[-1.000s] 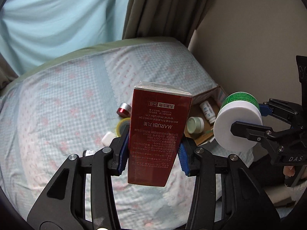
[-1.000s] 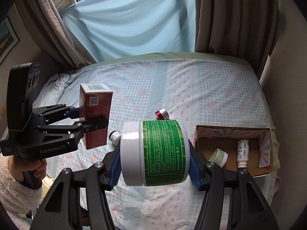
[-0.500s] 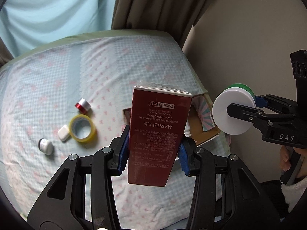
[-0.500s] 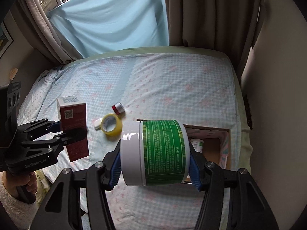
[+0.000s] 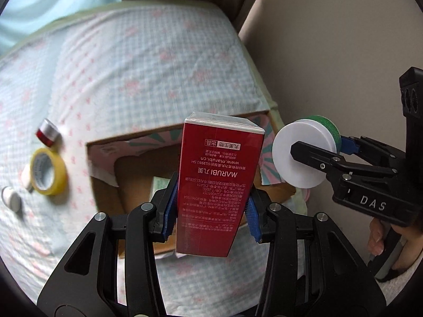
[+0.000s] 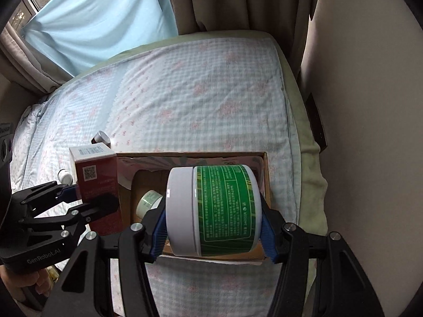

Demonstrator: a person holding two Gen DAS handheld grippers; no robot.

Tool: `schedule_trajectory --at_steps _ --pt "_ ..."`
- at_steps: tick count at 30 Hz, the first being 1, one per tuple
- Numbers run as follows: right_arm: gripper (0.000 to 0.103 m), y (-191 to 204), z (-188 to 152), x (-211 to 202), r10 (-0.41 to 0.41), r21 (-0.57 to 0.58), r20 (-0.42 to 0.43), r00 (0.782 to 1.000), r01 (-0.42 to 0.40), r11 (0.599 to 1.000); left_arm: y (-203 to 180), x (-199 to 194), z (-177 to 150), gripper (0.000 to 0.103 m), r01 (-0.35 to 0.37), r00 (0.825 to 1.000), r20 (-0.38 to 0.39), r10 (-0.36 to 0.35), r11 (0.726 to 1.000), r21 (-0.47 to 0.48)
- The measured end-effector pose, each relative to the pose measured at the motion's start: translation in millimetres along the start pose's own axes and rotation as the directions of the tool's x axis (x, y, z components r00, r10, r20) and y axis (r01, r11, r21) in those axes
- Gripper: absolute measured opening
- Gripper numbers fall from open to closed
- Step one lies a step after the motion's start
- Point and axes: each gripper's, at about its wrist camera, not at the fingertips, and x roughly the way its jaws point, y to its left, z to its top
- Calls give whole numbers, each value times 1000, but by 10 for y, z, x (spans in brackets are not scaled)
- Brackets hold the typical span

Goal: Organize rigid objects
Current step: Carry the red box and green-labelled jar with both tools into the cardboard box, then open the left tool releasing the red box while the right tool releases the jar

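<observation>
Left gripper (image 5: pixel 210 212) clamped on a red carton (image 5: pixel 216 185), blue pads pressed against its two long sides, carton upright in the jaws with its printed text upside down, hanging over the open cardboard box (image 5: pixel 105 185) on the bed (image 5: pixel 158 66). Right gripper (image 6: pixel 214 228) clamped on a green-labelled jar (image 6: pixel 224 208) with a wide white lid, jar lying on its side between the pads, lid toward the left, likewise held above the box's opening. Seen from the left wrist view, the same jar at the right of the carton, white lid facing the camera, one black finger across it. Seen from the right wrist view, the carton at the left edge of the box, QR code on its near face. Inside the box, a small pale-green capped jar (image 6: pixel 149 203) lying near the left inner wall, partly hidden behind the big jar. On the checked bedspread to the left of the box: a yellow roll of tape (image 5: pixel 49 170), a small red and silver cap (image 5: pixel 47 133) just beyond it, a white oval piece (image 5: pixel 26 181) touching the tape's left side, and a small white-capped bottle (image 5: pixel 12 199) nearer still. Part of a hand (image 5: pixel 378 240) on the right gripper's handle at the far right edge. Curtains (image 6: pixel 238 0) and a pale blue drape beyond the bed's far end; a plain wall to the right.
</observation>
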Motion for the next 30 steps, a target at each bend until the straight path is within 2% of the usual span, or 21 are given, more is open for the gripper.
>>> schedule_trajectory --at_steps 6,12,18,24,28,30 --pt "54 -157 20 513 -8 31 -57 998 10 999 68 702 42 40 -21 996 -93 19 1000 -22" --pt "54 -232 34 878 -46 50 -105 993 51 997 152 1129 54 40 -34 987 -162 22 997 -73" --pt "54 -287 39 1124 -36 64 -138 990 45 997 244 1387 90 40 -61 979 -202 35 991 -122" --pt "54 -292 60 1194 -38 88 -152 988 52 995 262 1493 77 40 -84 972 -227 55 989 -120" --pt "54 -332 104 1223 -10 148 -165 986 35 988 252 1488 71 40 -102 971 -225 78 990 -97" --pt "54 -330 133 1241 3 157 -175 985 25 987 221 1409 66 49 -128 973 -202 112 989 -69"
